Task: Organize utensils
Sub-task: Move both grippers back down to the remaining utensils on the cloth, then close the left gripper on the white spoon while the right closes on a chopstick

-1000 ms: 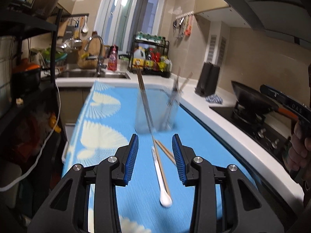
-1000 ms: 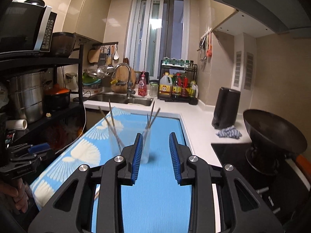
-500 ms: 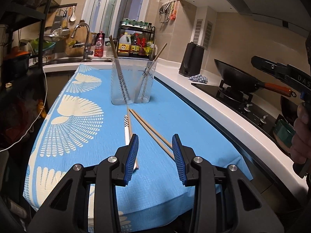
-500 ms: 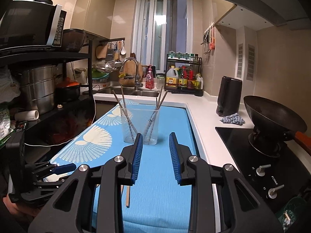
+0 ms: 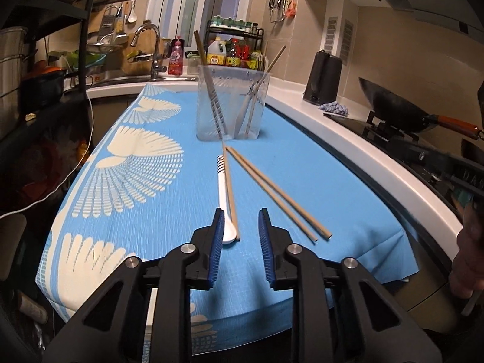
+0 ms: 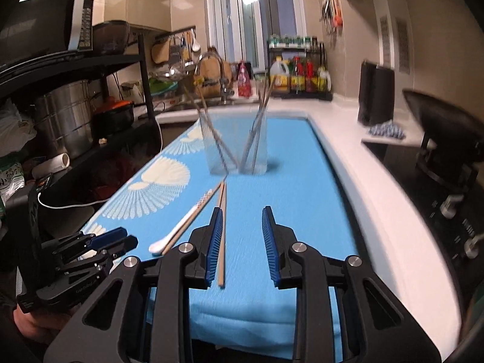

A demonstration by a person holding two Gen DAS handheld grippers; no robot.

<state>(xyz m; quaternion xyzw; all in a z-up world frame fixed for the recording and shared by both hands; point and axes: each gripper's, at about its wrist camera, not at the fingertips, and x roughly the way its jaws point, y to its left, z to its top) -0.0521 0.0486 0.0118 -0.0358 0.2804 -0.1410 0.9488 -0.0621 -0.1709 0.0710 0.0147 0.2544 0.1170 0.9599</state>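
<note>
Blue cloth (image 5: 302, 163) with cream fan motifs — white spoon (image 5: 224, 199), black-striped handle; tan chopsticks (image 5: 272, 190).

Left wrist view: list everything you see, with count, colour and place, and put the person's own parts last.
Clear holder: one, see-through, far end of the cloth, utensils leaning inside.
Spoon: one, white with a striped handle end, on the cloth ahead of the left gripper.
Single chopstick: one, tan, lying along the spoon's right side.
Chopstick pair: two, tan, side by side on the cloth, right of the spoon.
Cloth: one, blue with white fan pattern, over the counter.
Wok: one, black with orange handle, on the stove at right.
Tap: one, metal, at the sink behind.
Left gripper: one, black with blue pads, jaws closing, nothing between them.
Hand: one, right edge.
</note>
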